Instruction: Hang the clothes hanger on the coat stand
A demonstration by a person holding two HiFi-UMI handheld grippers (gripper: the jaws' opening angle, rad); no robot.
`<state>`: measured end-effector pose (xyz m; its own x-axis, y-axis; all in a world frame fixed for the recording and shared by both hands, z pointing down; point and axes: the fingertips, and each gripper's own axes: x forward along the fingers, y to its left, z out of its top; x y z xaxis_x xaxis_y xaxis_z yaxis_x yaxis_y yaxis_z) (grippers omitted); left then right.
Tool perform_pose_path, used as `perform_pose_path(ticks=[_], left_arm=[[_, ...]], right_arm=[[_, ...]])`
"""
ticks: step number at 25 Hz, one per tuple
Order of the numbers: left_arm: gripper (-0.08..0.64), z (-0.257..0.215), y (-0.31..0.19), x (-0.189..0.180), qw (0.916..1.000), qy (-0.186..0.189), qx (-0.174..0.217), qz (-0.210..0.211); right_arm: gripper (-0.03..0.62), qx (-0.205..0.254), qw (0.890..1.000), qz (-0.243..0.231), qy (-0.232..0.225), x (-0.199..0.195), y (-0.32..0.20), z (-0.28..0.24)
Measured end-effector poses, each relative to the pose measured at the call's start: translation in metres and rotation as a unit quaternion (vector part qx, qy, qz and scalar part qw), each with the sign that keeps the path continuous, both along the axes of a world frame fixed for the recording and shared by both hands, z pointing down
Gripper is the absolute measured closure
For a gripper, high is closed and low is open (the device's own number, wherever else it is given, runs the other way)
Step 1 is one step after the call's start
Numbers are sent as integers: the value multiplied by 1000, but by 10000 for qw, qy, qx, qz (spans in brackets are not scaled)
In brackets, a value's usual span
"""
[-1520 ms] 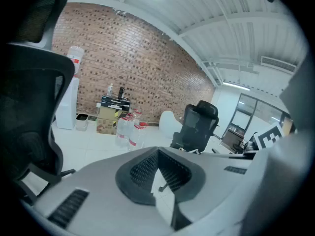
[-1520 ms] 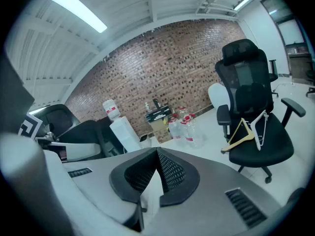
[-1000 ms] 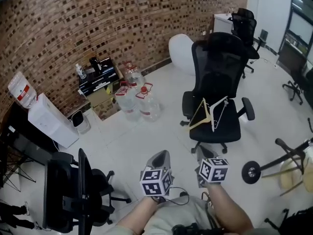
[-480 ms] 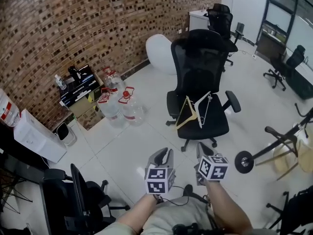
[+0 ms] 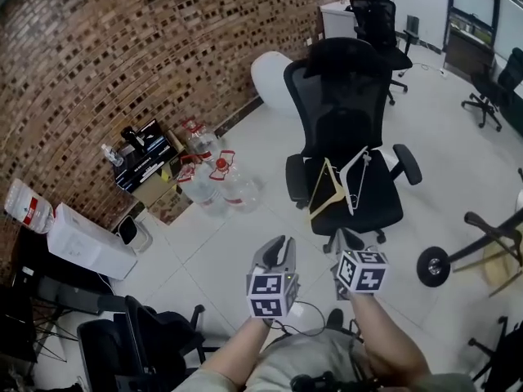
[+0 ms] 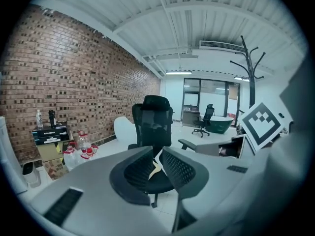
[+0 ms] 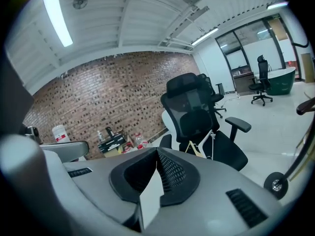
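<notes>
The clothes hanger (image 5: 319,188) lies tilted on the seat of a black office chair (image 5: 347,96), right of centre in the head view, its pale wooden arms leaning against the backrest. In the right gripper view the same hanger (image 7: 197,149) shows just above the jaws, against the chair's seat. In the left gripper view a sliver of it (image 6: 156,166) is seen through the gap between the jaws. Neither gripper touches it; both are well apart from the chair.

The left gripper (image 5: 280,247) sits low in the frame's centre, held out in front of the person. Its jaws stand slightly apart with nothing between them. The right gripper (image 5: 350,243) is just beside it, toward the lower right, clenched with its jaws together and empty.

The coat stand (image 6: 251,70), a dark pole with curved hooks, rises at the upper right of the left gripper view.

Left of the chair, several clear water bottles (image 5: 221,182) with red caps stand on the pale tiled floor. Further left, stacked boxes (image 5: 147,149) sit against a brick wall (image 5: 122,47). A white water dispenser (image 5: 86,242) lies along the left edge.
</notes>
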<state>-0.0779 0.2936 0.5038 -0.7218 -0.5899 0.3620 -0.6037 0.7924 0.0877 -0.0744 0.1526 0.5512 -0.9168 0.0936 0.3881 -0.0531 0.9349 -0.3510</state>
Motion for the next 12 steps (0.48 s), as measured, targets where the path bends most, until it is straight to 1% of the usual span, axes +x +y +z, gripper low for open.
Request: perform_pose_path(ticks=[1,3,6,9,12], left_arm=[[489,0,-7,-9,10000,-24,-24,-32],[489,1,-22,-24,9999,-63,-41,-103],[506,6,-36,-41,9998,-118,-110,-138],[526,12,-42,-69,9996,-131,-228,-105],[535,22,-45,-107,9997,-87,-224,30]], right_arm=[[586,-28,10000,-1,17,-9,-8,3],[565,-73,10000,5,51,-23,-23,10],[565,-128,9999,58,91,-38,-37,21],[565,-123,9996,129,208,-60,-41,31],[565,-95,9990,261,340,-92,-44,41]])
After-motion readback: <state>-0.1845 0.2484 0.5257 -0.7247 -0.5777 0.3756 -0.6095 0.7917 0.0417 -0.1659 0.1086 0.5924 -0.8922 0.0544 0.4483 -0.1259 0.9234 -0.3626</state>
